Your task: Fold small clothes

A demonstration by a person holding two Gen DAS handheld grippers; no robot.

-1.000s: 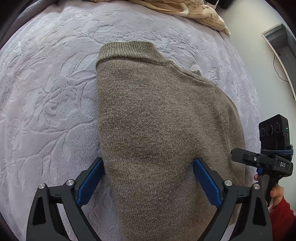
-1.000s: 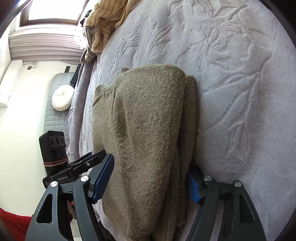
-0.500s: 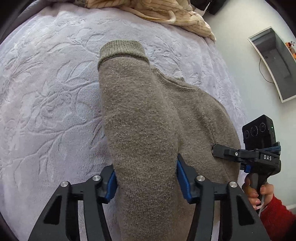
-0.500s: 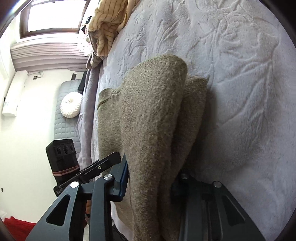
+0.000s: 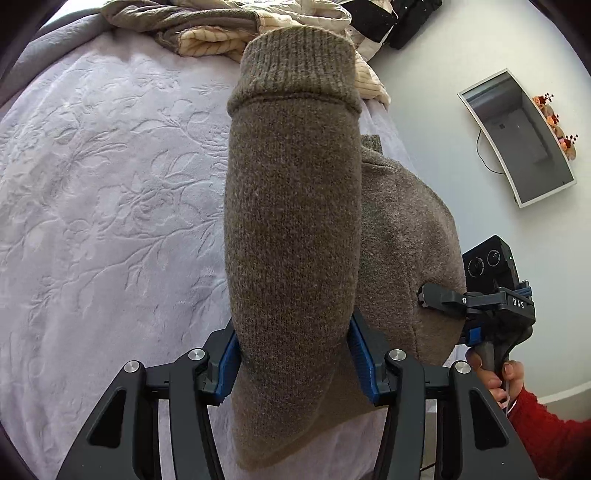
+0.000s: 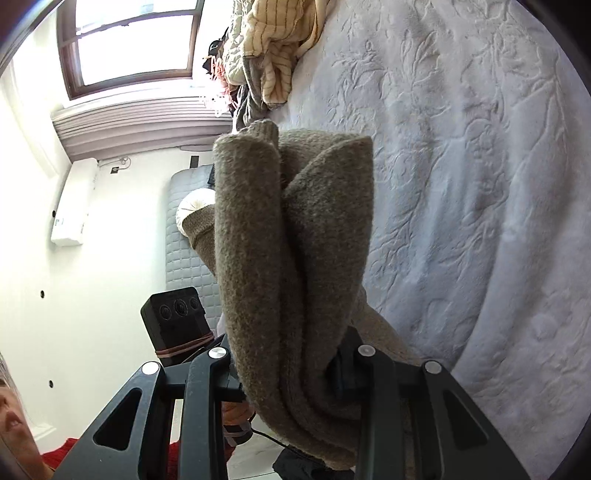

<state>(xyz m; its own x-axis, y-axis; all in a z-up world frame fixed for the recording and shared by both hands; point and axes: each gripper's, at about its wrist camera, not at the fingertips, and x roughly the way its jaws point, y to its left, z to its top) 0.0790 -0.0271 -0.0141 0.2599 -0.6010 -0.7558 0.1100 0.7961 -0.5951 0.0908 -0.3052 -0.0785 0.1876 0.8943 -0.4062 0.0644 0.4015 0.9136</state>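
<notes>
A brown knitted sweater (image 5: pixel 291 229) is lifted off the pale embossed bedspread (image 5: pixel 110 206). My left gripper (image 5: pixel 295 354) is shut on a bunched fold of it, blue pads pressing both sides, with the ribbed cuff end (image 5: pixel 299 70) sticking up ahead. In the right wrist view my right gripper (image 6: pixel 291 373) is shut on another thick bundle of the same sweater (image 6: pixel 295 240), which hangs in folds and hides the pads. The right gripper (image 5: pixel 491 299) also shows at the sweater's right edge in the left wrist view, held by a hand in a red sleeve.
A heap of cream striped and grey clothes (image 5: pixel 207 26) lies at the far end of the bed. A wall-mounted screen (image 5: pixel 517 136) is on the right wall. A window (image 6: pixel 129 40), a grey padded bench with a white cushion (image 6: pixel 184 236) stand beyond the bed's edge.
Both grippers went from open around the flat sweater to shut on it. They then rose, lifting the sweater's near edge off the bedspread so it bunches and hangs.
</notes>
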